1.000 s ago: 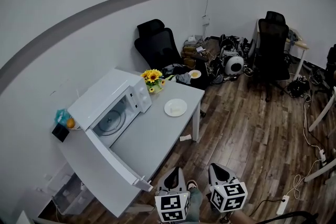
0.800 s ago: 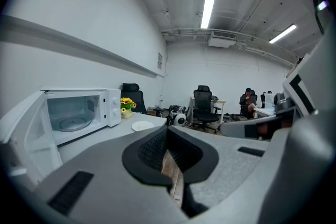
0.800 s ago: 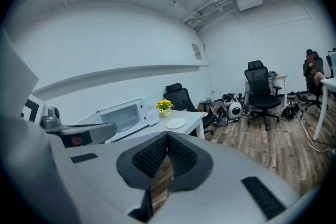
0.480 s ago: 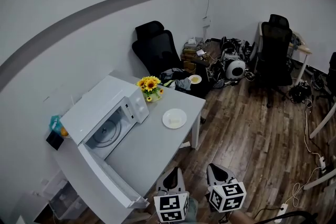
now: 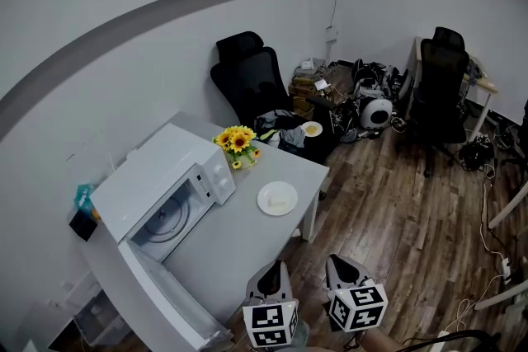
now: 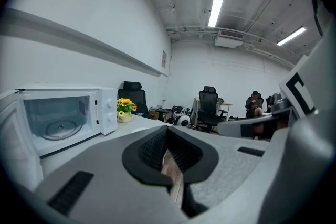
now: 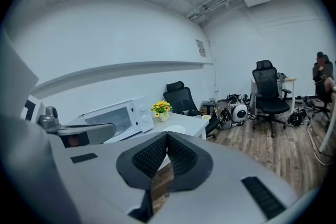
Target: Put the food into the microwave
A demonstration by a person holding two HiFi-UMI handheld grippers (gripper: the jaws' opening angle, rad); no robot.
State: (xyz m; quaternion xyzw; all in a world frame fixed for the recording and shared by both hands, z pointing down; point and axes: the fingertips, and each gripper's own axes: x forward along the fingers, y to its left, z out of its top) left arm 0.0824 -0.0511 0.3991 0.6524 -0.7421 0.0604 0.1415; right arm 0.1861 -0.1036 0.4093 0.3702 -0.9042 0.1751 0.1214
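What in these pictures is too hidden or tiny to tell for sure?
Food on the plate: too small to name, head view.
Microwave door: cut off by the bottom edge, head view.
Blue thing behind the microwave: half hidden by it, head view.

The whole room has slid in the head view. The microwave (image 5: 165, 194) has drifted toward 7 o'clock, and its open door (image 5: 169, 301) now runs off the bottom edge. The plate (image 5: 277, 199) and the sunflowers (image 5: 238, 140) on the desk (image 5: 239, 243) sit lower than before. The black chair (image 5: 441, 82) at 2 o'clock has moved a little right.
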